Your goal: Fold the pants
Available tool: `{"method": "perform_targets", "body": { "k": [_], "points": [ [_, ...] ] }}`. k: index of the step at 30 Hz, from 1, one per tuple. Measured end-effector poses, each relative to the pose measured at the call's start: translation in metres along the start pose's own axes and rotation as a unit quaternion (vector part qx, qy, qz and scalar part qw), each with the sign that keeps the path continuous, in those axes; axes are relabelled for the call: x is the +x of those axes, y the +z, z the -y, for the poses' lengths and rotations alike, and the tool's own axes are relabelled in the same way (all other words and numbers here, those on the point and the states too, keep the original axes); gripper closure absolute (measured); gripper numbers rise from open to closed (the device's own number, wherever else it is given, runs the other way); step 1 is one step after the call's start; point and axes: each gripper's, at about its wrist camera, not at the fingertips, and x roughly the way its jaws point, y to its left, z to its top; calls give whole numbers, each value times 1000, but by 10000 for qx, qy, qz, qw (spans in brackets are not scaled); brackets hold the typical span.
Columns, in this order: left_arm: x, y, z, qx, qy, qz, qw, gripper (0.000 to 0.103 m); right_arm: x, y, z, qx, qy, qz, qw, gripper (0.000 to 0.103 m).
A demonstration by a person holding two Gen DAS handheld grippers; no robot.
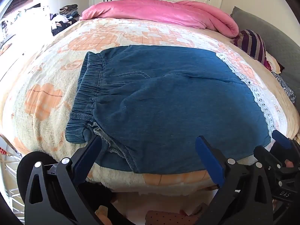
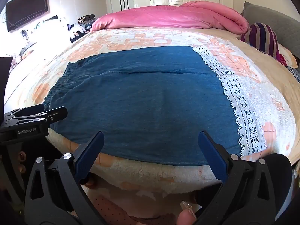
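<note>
- The blue denim pants (image 1: 168,93) are laid flat on the fleece blanket (image 1: 46,101) of the bed, elastic waistband (image 1: 88,95) to the left, lace hem (image 2: 241,101) to the right, near edge along the bed's front.
- The left gripper (image 1: 148,157) is held by the waistband corner, jaws wide apart, nothing clamped.
- The right gripper (image 2: 151,150) is held over the near edge, jaws likewise apart and empty.
- The step is judged to be the approach before a first fold; a grasp of the near edge at both points is called for next.
- A pink quilt (image 2: 168,16) is noted beyond, well apart.
</note>
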Motion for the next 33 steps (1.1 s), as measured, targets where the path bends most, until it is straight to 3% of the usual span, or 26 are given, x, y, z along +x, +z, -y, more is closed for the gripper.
{"method": "perform_targets", "body": {
  "k": [11,33],
  "points": [
    [1,-1,5,62,-40,-57,10000,4,1,-4,-12,7,-80,65,9999,8],
    [-1,-4,7,152,-73,-27,9999,4,-6,0,0,56,-69,62,9999,8]
  ]
}}
